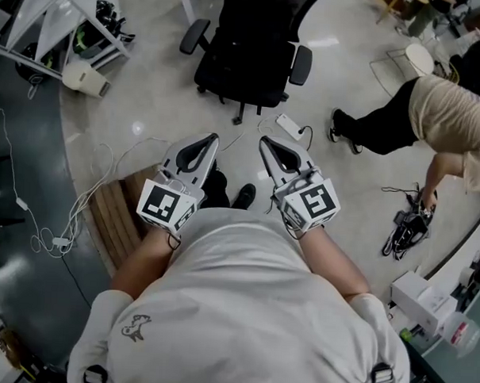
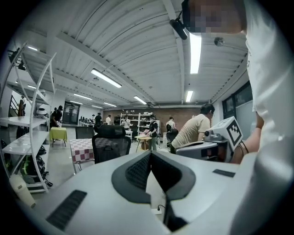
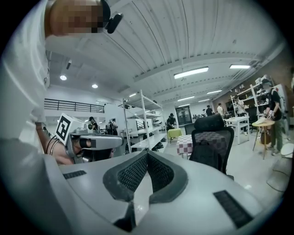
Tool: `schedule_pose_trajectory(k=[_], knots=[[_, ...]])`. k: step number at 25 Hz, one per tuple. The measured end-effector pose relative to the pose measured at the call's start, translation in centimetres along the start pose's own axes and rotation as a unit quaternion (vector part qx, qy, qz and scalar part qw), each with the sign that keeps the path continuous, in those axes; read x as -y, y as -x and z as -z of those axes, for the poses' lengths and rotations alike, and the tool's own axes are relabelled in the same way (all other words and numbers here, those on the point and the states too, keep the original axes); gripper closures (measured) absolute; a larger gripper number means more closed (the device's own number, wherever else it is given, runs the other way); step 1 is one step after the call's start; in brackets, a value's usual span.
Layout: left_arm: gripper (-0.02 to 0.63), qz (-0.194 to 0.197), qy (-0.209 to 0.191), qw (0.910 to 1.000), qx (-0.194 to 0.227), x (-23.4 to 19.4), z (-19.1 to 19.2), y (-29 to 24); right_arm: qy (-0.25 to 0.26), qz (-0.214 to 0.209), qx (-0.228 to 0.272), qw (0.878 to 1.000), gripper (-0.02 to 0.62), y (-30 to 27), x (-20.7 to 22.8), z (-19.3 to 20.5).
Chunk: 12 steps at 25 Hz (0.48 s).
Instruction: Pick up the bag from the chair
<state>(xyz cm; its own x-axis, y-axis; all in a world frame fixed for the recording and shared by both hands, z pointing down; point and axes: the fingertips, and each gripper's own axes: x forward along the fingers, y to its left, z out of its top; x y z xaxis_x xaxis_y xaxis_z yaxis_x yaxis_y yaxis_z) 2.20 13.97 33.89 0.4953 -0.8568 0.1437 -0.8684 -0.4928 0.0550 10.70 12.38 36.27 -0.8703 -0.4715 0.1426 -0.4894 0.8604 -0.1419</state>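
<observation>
A black office chair point(image 1: 247, 56) stands on the pale floor ahead of me. In the right gripper view a dark bag point(image 3: 207, 157) rests upright on the seat against the mesh back of the chair point(image 3: 213, 133). The left gripper view shows the chair point(image 2: 110, 146) farther off, at centre left. My left gripper point(image 1: 213, 138) and right gripper point(image 1: 264, 140) are held side by side in front of my body, pointing at the chair and well short of it. Both are shut with nothing between the jaws; the tips meet on the left gripper point(image 2: 150, 153) and on the right gripper point(image 3: 147, 153).
A white power strip point(image 1: 290, 127) with a cable lies on the floor between me and the chair. A person point(image 1: 434, 116) bends over at the right. White cables point(image 1: 64, 219) and a wooden pallet point(image 1: 116, 213) lie at the left. A white shelf rack point(image 1: 57, 20) stands far left.
</observation>
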Motion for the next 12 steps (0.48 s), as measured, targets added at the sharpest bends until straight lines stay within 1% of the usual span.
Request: schedule_pose_trajectory(k=[5,9,12], knots=[[0.595,0.004,0.012,0.9999,0.007,-3.1,-0.8,-1.5,0.005,0.015,-0.004,1.0,0.565,-1.8,1.8,-0.9],[0.595,0.022,0.009,0.9997,-0.002,-5.3,-0.5,-3.3,0.007,0.03,-0.006,1.0,0.565,-3.8,3.7,-1.1],[0.595,0.034,0.009,0.9994,0.0,-7.6,-0.8,-4.2,0.008,0.046,-0.009,0.999,0.565,-5.9,5.0,-1.5]])
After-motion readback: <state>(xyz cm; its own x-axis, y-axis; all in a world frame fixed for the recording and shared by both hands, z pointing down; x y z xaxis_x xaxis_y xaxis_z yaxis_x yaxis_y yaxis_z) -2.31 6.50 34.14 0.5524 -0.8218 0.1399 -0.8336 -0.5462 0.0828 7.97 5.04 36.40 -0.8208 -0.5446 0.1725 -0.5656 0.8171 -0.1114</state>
